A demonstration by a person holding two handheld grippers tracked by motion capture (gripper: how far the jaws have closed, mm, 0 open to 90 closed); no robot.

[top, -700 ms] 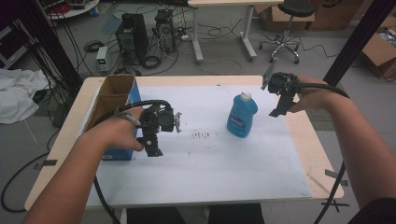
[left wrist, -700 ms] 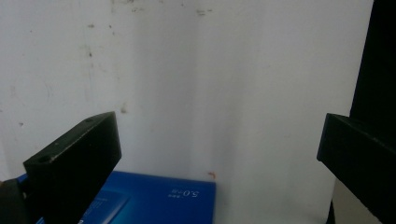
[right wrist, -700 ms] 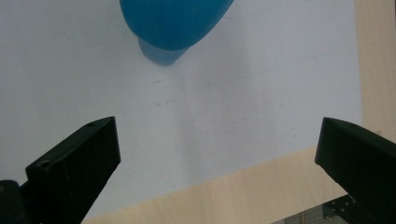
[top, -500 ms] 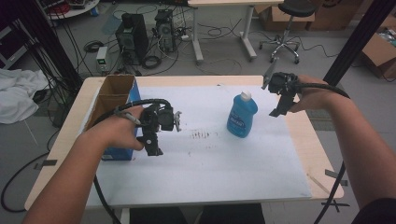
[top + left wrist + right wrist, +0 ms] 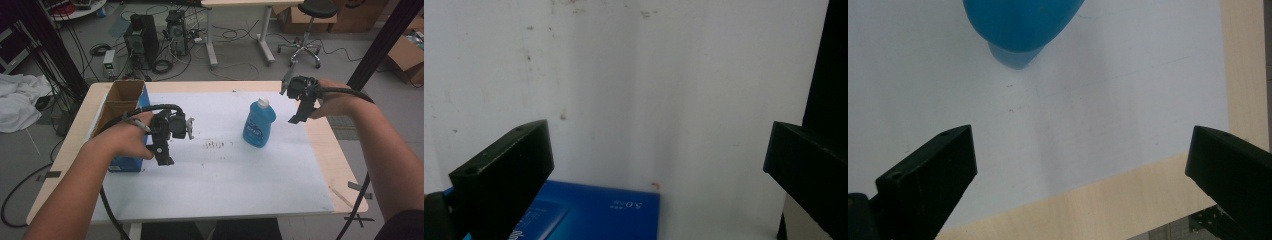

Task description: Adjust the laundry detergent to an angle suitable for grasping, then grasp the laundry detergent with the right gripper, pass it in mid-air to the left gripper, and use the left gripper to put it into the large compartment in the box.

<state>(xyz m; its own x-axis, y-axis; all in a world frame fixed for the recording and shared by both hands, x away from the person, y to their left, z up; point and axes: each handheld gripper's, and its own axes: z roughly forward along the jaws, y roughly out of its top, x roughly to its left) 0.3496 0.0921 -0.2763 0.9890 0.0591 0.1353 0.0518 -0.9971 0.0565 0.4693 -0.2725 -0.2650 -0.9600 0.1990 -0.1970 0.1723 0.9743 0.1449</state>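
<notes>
A blue bottle [image 5: 259,122] with a white cap stands upright on the white sheet [image 5: 225,165], right of the table's middle; its rounded blue body [image 5: 1020,25] tops the right gripper view. My right gripper [image 5: 295,120] hangs open above the sheet just right of the bottle, apart from it. An open-topped cardboard box with blue sides [image 5: 120,112] stands at the table's left. My left gripper [image 5: 164,159] is open beside the box's front right corner, and the box's blue side [image 5: 594,215] lies low between its jaws. Nothing is held.
The wooden table edge [image 5: 1128,200] runs close under my right gripper. Dark smudges [image 5: 214,145] mark the sheet's middle. On the floor beyond the table stand computer towers [image 5: 142,37], cables, a second desk and an office chair [image 5: 302,30]. Cardboard boxes [image 5: 407,57] sit far right.
</notes>
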